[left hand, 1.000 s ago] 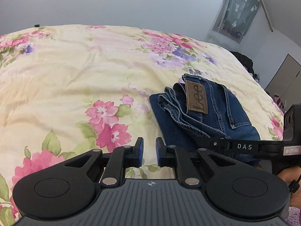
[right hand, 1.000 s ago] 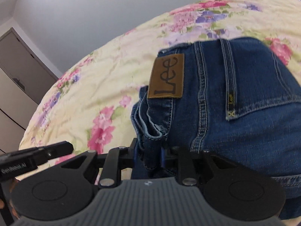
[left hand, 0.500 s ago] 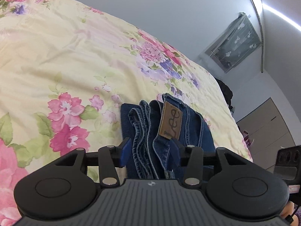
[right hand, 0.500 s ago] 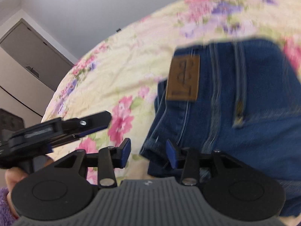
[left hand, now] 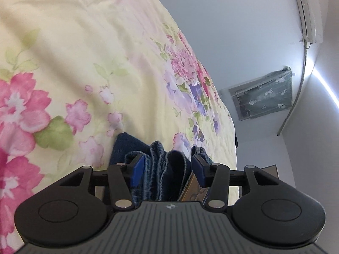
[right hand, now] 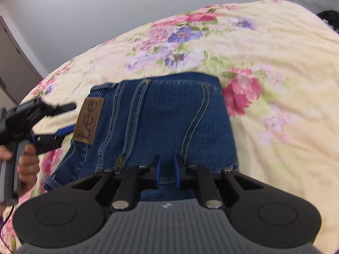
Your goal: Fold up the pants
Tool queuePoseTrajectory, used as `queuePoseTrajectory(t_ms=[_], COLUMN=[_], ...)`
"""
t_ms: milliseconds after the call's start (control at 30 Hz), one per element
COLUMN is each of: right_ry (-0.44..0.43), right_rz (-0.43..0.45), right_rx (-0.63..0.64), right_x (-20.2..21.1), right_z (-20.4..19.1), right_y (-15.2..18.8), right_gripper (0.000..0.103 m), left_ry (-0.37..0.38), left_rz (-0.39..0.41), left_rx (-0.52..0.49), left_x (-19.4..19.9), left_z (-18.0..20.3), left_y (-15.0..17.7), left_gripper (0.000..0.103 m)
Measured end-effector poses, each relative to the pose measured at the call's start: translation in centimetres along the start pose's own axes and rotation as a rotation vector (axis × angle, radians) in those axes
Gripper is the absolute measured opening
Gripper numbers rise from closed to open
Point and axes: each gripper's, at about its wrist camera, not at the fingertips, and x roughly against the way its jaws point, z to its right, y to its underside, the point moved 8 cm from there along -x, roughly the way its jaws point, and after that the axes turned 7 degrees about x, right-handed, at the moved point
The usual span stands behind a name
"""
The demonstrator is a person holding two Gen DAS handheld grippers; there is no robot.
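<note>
Folded blue jeans (right hand: 156, 127) with a brown Lee patch (right hand: 89, 122) lie on the floral bedspread (right hand: 275, 53). My left gripper (left hand: 168, 172) is open with its jaws set on either side of the stacked waistband edge of the jeans (left hand: 167, 169); it also shows in the right wrist view (right hand: 61, 120) at the left of the patch. My right gripper (right hand: 167, 174) hovers over the near edge of the jeans, its blue pads (right hand: 157, 174) a narrow gap apart with nothing between them.
The yellow flowered bedspread (left hand: 74, 63) covers the whole bed. A grey wall, an air conditioner (left hand: 309, 10) and a curtained window (left hand: 264, 95) lie beyond. A cabinet door (right hand: 12, 67) stands at the left.
My left gripper has pushed further onto the waistband edge, still open. My right gripper let go of the waistband, moved right along the jeans and narrowed its jaws.
</note>
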Motion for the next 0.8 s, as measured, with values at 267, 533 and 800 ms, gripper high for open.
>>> queuePoseTrajectory(t_ms=[267, 533, 800], right_ry=[-0.032, -0.059, -0.089], right_rz=[-0.01, -0.026, -0.033], right_rx=[-0.016, -0.047, -0.031], right_x=[-1.0, -1.3, -1.6], right_z=[-0.3, -0.3, -0.3], right_y=[0.8, 1.0, 1.1], right_gripper=[0.009, 0.009, 0.01], left_ry=[0.018, -0.111, -0.171], left_rz=[-0.022, -0.042, -0.056], left_rx=[-0.215, -0.384, -0.396], left_x=[0.7, 1.0, -2.6], left_z=[6.1, 7.2, 5.3], left_y=[1.4, 2.9, 3.8], left_gripper=[0.055, 0.052, 0.053])
